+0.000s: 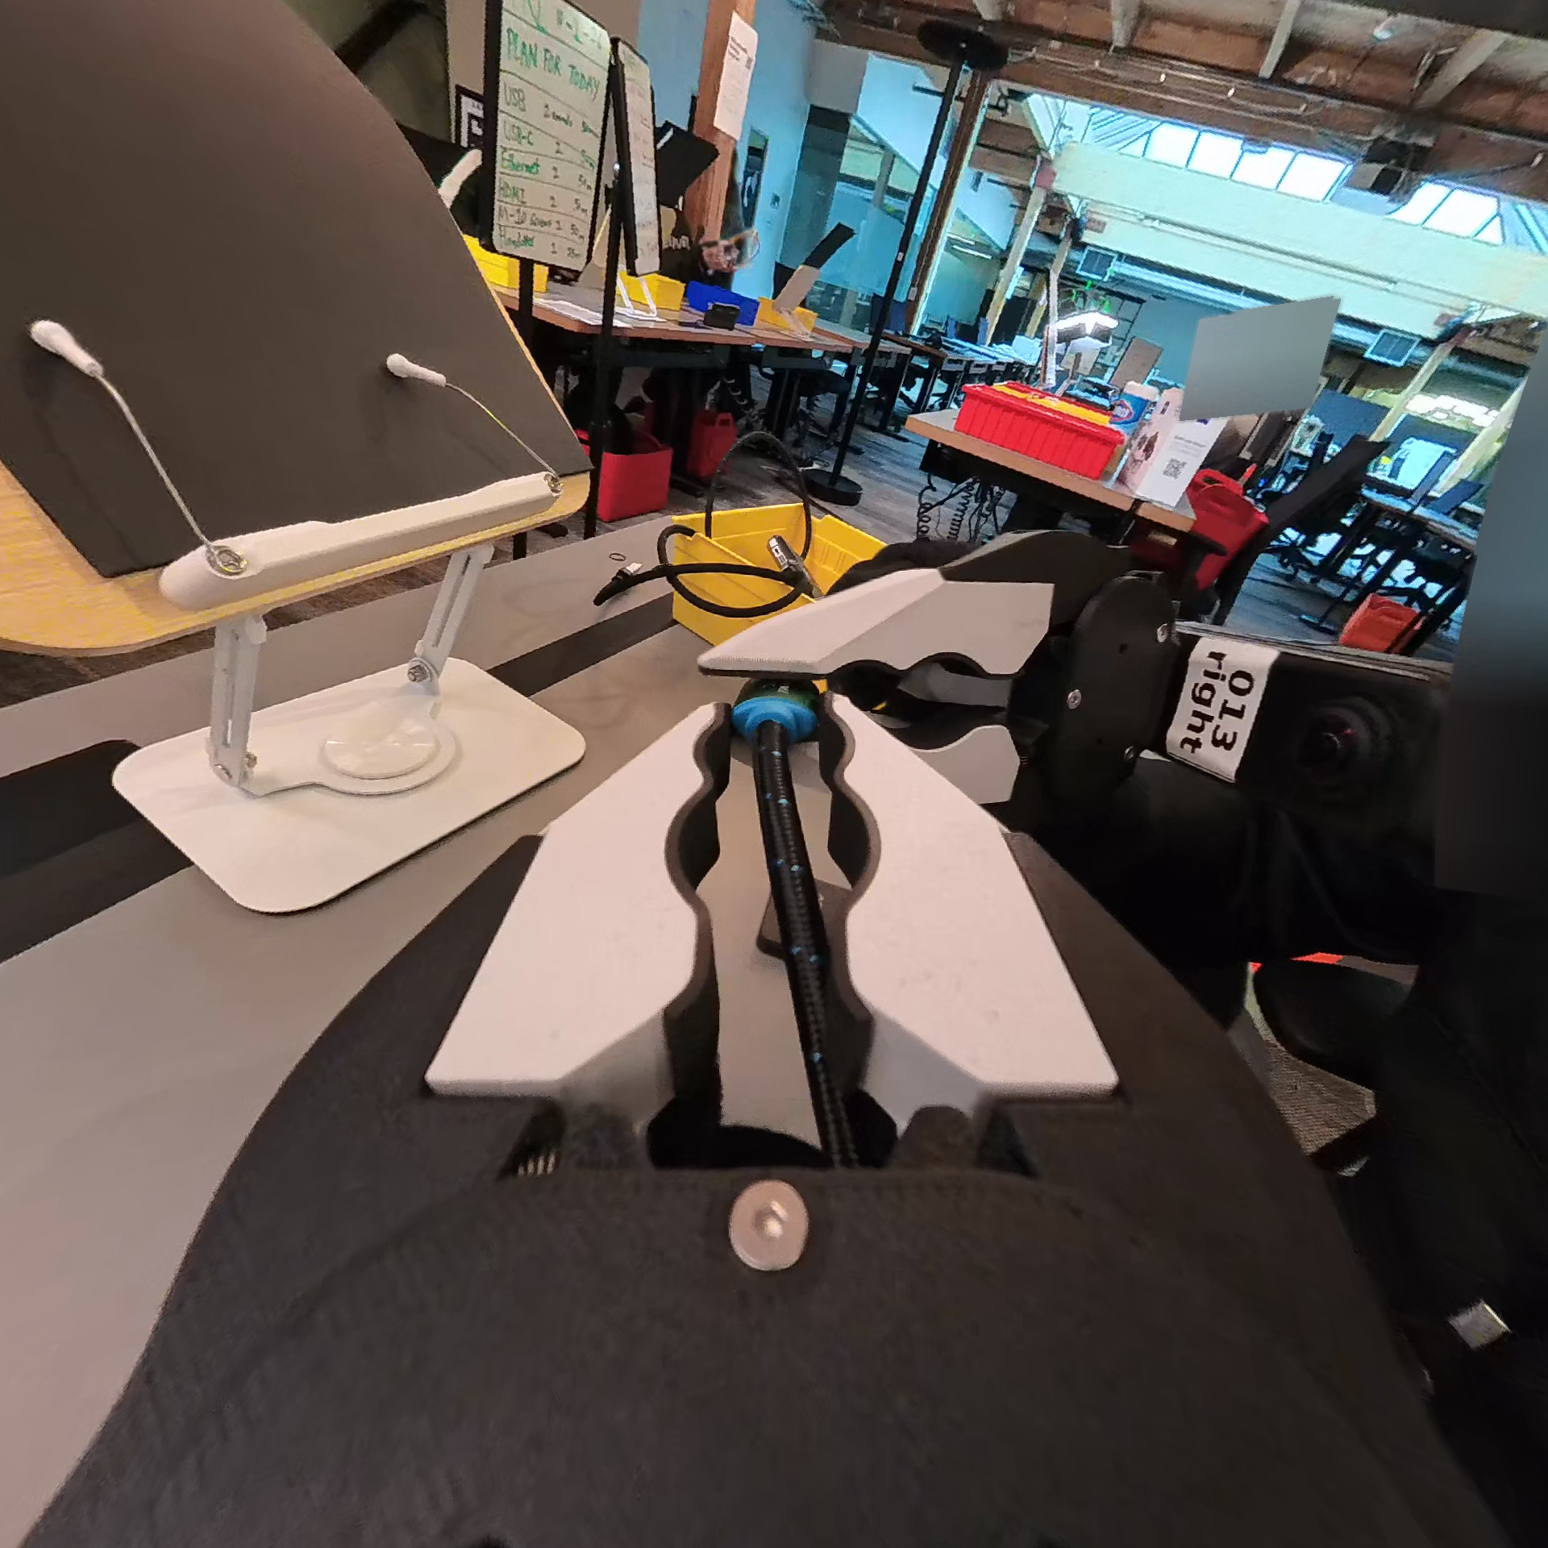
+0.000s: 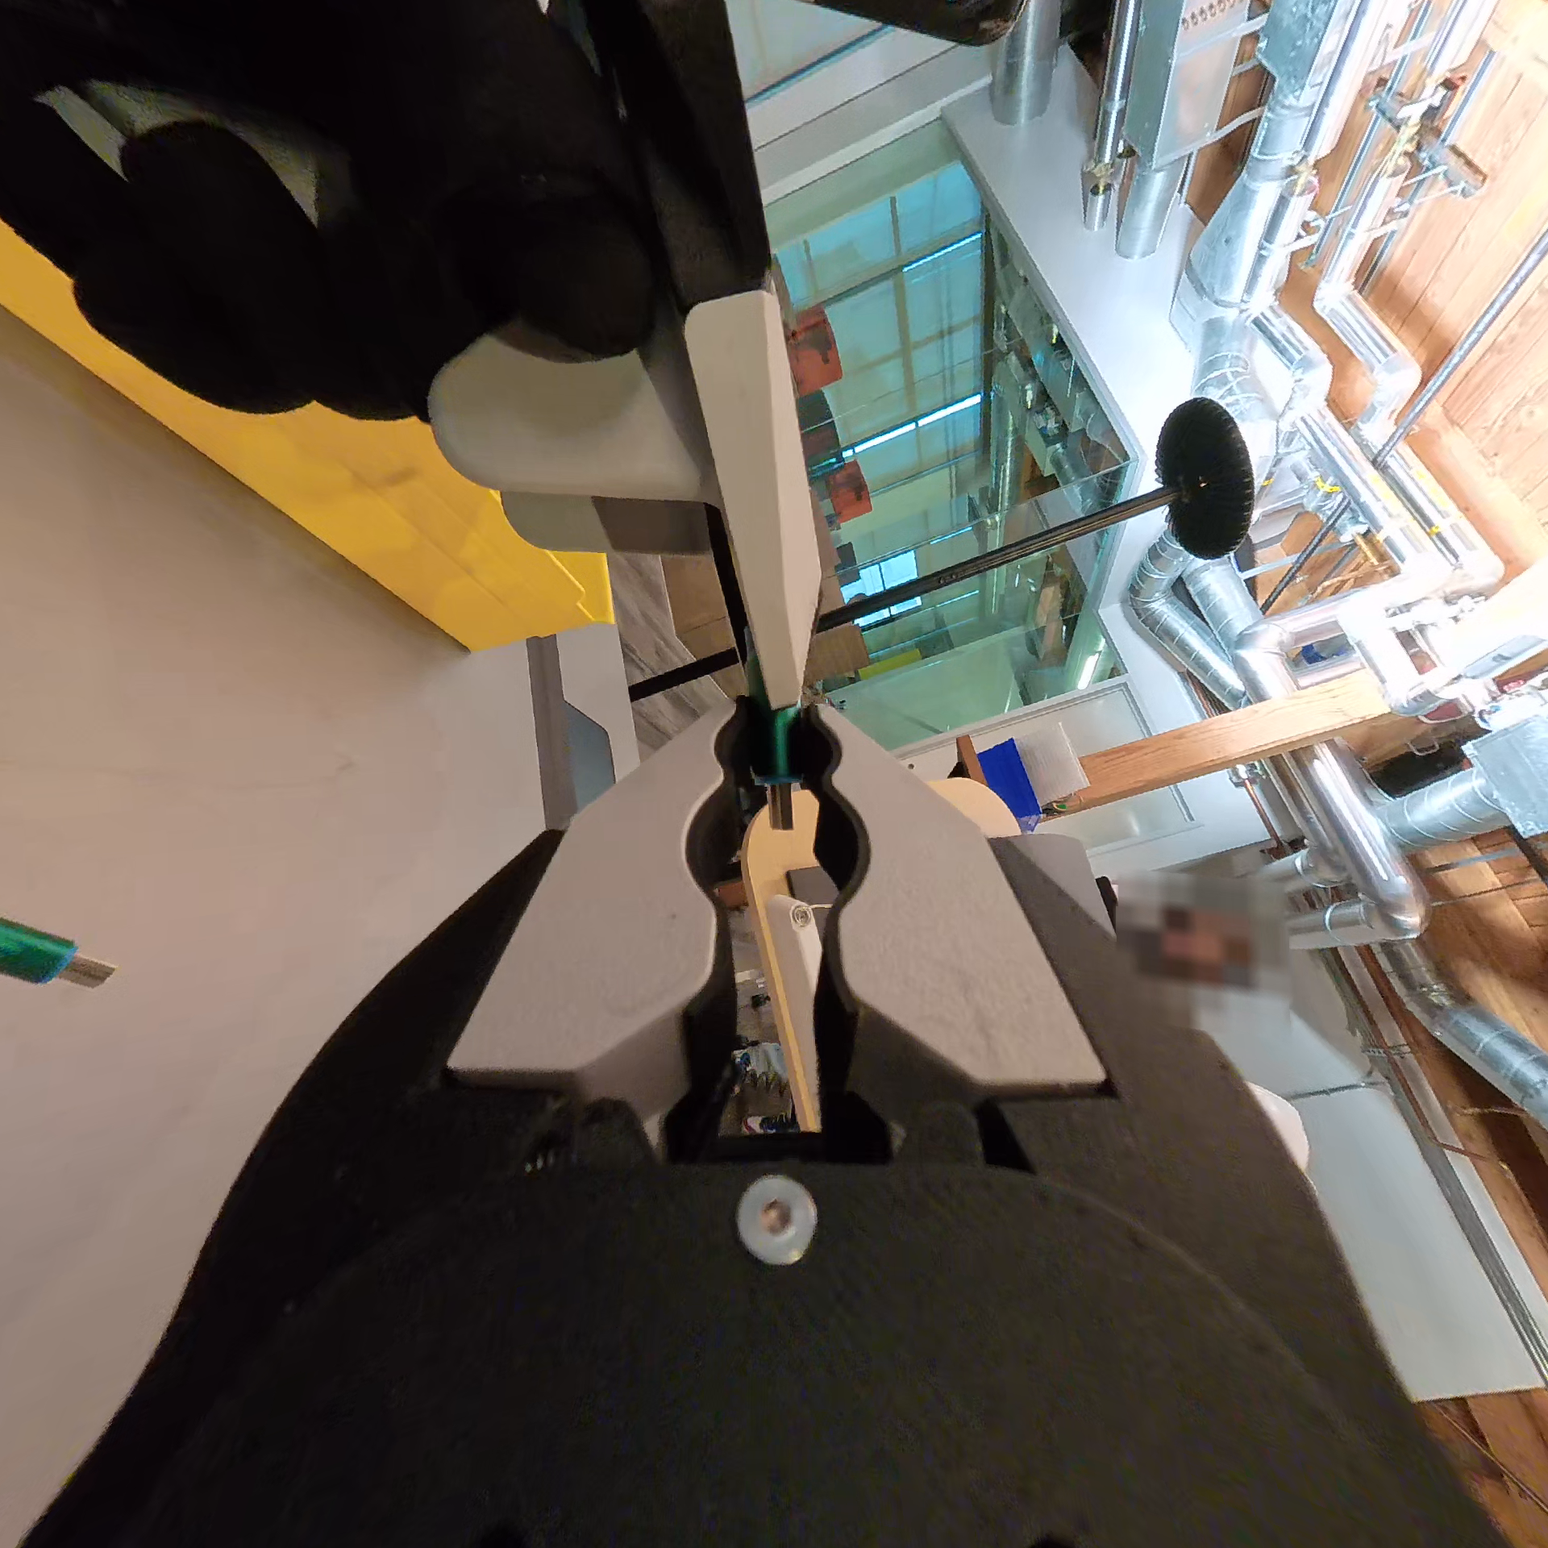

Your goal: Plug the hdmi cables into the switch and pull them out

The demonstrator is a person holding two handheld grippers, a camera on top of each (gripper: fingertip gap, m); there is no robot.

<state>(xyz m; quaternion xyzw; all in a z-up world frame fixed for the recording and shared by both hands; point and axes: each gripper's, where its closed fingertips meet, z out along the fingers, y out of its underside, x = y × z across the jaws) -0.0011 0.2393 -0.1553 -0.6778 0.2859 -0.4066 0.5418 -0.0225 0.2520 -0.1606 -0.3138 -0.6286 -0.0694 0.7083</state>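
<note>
The left gripper (image 1: 769, 712) is clamped at its tips on a green HDMI plug (image 1: 775, 699) with a blue collar, just above centre of the left wrist view; its black braided cable (image 1: 796, 905) with blue flecks is run back down between the two white fingers (image 1: 620, 905) toward the lower centre. The right gripper (image 1: 758, 662) is seen entering from the right edge of that frame, its white tips meeting the same plug from the side. In the right wrist view the right gripper (image 2: 775, 737) is closed on the same green plug (image 2: 775, 741) at frame centre, the metal connector end (image 2: 781, 808) shown pointing back down between the fingers, and the left gripper's white finger (image 2: 766, 503) is pressed against the plug from above. A second green plug (image 2: 50, 955) with a metal tip is seen loose at the left edge, over the pale grey table (image 2: 209, 796). No switch can be made out in either view. At left of the left wrist view a white tilting stand (image 1: 352, 754) holding a black sheet on a wooden board (image 1: 209, 251) is set on the table. Just beyond the grippers a yellow bin (image 1: 754, 570) with a black cable looped in it is placed. A whiteboard (image 1: 553, 142) is seen at upper centre, a red bin (image 1: 1039, 427) at right.
</note>
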